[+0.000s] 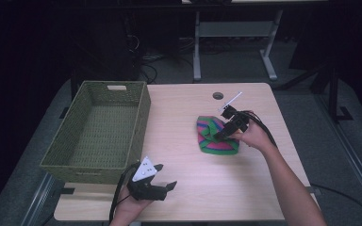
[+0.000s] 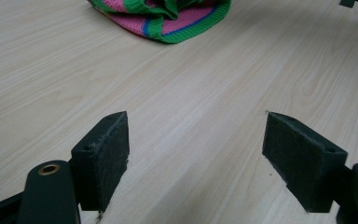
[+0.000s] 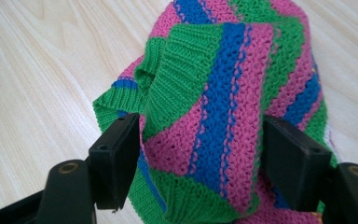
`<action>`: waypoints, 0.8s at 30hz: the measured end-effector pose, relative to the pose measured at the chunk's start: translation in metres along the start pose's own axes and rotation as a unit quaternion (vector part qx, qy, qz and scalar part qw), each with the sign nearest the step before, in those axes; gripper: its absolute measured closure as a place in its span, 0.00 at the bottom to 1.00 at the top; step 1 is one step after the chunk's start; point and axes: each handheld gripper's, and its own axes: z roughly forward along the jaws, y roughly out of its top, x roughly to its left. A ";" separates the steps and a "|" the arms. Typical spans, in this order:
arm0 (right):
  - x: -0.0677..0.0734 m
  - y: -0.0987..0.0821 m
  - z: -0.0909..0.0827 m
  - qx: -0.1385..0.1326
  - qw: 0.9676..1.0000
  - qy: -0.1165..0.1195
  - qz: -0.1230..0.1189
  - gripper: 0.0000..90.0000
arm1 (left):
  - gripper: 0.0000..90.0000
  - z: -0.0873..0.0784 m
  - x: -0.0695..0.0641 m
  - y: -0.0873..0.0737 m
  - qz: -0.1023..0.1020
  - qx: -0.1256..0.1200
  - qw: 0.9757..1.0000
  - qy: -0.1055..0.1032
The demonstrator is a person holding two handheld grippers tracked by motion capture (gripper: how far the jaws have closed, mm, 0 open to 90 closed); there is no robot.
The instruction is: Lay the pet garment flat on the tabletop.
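Observation:
A knitted cloth [image 1: 211, 137] striped in pink, green and blue lies crumpled right of the middle of the wooden table [image 1: 193, 188]. My right gripper [image 1: 219, 133] reaches it from the right. In the right gripper view, a raised fold of the cloth [image 3: 214, 93] fills the gap between the gripper's [image 3: 200, 161] wide-apart jaws and touches both pads. My left gripper [image 1: 166, 175] rests open near the table's front edge, just above the bare wood. In the left gripper view, nothing lies between the gripper's [image 2: 196, 154] jaws, and the cloth [image 2: 163, 18] shows far ahead.
A green woven basket [image 1: 94, 169] stands empty on the table's left side, overhanging the left edge. A round cable hole [image 1: 218, 95] sits near the far edge. Behind the table are the grey legs of another desk [image 1: 197, 47] and a dark floor.

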 end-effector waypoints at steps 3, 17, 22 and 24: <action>0.001 0.000 0.003 -0.001 1.000 0.001 0.001 0.34 | 0.25 0.000 0.000 0.000 0.000 0.000 1.000 0.000; 0.009 0.001 0.026 0.018 1.000 -0.005 -0.007 0.33 | 0.25 0.001 -0.001 0.000 0.002 0.001 1.000 0.001; 0.019 -0.001 0.031 0.020 0.999 -0.045 -0.024 0.37 | 0.25 0.001 -0.001 0.000 0.003 0.002 1.000 0.001; 0.023 -0.001 0.032 0.024 0.997 -0.070 -0.037 0.41 | 0.25 0.002 -0.002 0.000 0.002 0.002 1.000 0.000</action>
